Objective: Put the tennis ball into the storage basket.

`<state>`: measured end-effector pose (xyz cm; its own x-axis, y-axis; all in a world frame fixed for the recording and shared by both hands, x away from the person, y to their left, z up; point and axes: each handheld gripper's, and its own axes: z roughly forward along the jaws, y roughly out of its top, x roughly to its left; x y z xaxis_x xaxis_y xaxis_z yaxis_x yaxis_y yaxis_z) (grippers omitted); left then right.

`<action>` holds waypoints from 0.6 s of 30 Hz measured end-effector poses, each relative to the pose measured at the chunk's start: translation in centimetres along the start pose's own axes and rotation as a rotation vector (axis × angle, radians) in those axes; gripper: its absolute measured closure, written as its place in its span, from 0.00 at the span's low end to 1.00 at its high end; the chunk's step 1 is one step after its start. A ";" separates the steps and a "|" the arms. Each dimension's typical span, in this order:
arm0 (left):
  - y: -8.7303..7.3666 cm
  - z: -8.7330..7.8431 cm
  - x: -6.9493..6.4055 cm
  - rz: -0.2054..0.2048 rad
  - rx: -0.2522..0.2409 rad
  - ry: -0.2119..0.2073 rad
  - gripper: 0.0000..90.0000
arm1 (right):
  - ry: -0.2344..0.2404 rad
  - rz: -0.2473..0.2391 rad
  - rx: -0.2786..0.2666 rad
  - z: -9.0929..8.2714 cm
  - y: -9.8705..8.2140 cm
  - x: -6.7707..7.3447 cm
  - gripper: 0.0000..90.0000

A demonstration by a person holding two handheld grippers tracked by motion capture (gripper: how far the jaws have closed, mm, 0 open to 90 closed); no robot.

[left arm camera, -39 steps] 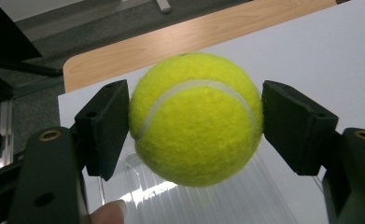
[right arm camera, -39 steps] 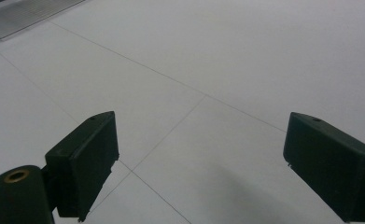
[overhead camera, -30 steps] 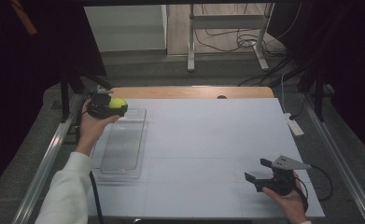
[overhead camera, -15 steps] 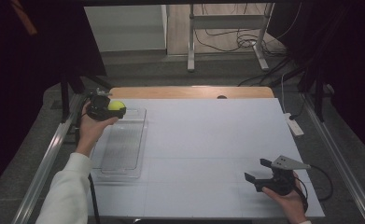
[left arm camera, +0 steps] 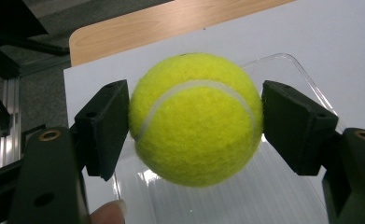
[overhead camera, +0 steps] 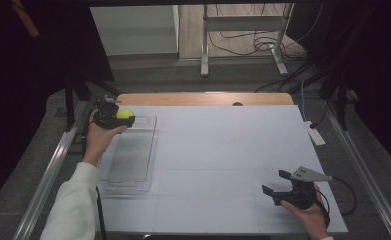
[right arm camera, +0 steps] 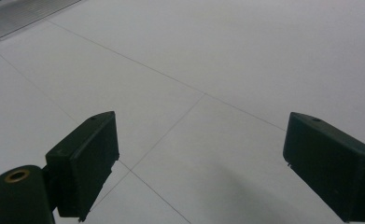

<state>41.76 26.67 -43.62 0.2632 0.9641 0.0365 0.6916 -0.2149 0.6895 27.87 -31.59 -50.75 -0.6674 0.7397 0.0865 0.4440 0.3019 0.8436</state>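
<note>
Left gripper clamped on ball.
Held above tray; right gripper apart, over bench.

A white sheet covered most of a wooden table, whose bare far edge showed as a pale strip. Metal rails ran along both sides. Beyond the table lay a grey floor, then lighter flooring with tangled cables around the legs of a metal stand. A white panel stood behind. Both sides were dark.
</note>
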 end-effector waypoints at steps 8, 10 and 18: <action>-0.1 0.4 0.3 -0.007 0.019 0.006 0.30 | 0.000 -0.001 0.000 0.0 0.0 0.0 0.12; -0.2 0.6 0.3 -0.007 0.024 0.005 0.30 | 0.000 -0.002 0.000 0.0 0.0 0.0 0.12; -0.7 1.5 0.4 -0.009 0.049 0.009 0.30 | -0.001 -0.002 0.000 0.0 0.0 0.0 0.12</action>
<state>42.36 26.96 -45.19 0.2508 0.9673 0.0373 0.7261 -0.2134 0.6536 27.85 -31.63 -50.75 -0.6679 0.7394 0.0845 0.4424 0.3032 0.8440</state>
